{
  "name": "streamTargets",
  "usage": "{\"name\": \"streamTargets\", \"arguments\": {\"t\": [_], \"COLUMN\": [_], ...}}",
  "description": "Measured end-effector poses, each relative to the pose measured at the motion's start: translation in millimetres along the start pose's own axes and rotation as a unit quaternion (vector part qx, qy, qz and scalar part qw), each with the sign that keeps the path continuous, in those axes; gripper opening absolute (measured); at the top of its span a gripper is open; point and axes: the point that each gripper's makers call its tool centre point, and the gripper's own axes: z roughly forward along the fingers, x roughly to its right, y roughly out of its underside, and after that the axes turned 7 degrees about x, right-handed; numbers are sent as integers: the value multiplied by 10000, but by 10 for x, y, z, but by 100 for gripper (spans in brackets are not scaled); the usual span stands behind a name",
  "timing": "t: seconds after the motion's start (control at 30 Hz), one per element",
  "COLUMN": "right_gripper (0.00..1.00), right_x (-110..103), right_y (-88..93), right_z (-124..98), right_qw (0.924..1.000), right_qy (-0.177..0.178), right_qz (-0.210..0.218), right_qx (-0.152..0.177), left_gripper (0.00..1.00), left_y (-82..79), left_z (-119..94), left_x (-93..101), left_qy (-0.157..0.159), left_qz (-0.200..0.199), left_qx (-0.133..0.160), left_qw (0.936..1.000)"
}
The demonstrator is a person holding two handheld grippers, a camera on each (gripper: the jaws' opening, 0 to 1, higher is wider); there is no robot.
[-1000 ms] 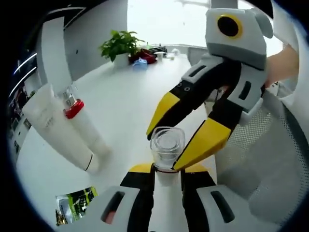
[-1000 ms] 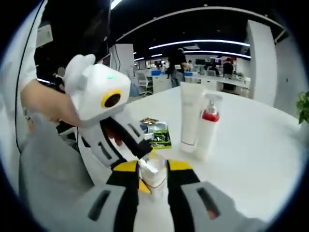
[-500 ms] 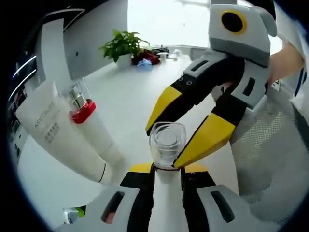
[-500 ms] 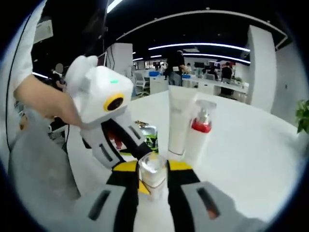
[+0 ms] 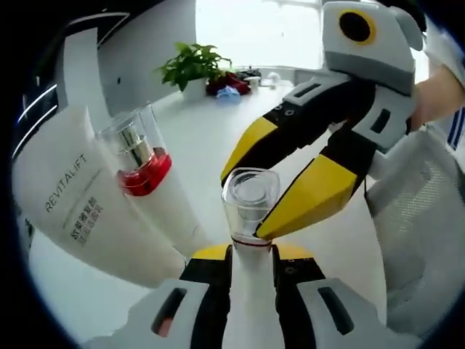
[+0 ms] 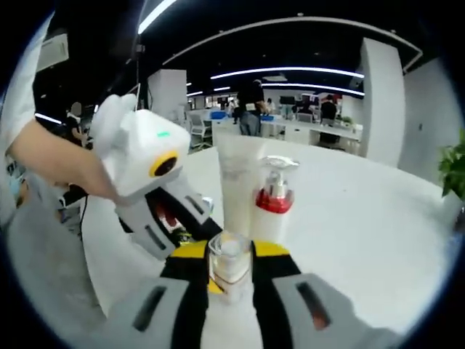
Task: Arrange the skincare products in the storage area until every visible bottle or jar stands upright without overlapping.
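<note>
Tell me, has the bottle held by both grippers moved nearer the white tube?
Yes. The clear-capped bottle has come toward the white tube and red-collared pump bottle, which loom larger.

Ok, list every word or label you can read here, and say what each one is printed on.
"REVITALIFT": on the white tube, left gripper view.
Smaller lines of characters below it on the same tube: too blurred to read.
Pump bottle with the red collar: no readable print.
Capped bottle held by both grippers: no readable print.

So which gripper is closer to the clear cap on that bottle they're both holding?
Right. The right gripper pinches the bottle right at its clear cap. The left gripper clamps the white bottle lower down, just under the cap.
</note>
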Motion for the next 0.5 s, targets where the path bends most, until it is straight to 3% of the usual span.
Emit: {"name": "streamTargets", "arguments": {"t": [0.5], "right_gripper": [22], "right_x": [65], "right_y": [-21], "right_z": [66], "right_qw": [9999], "right_qy": [-100], "right_qz": [-58], "right_qx": [62], "left_gripper": [19], "left_y": [-7], "left_z": [20], "left_x": [-94], "left_qy": [-170], "left_qz": [-54], "left_qx": [-3], "left_qw": [9998]}}
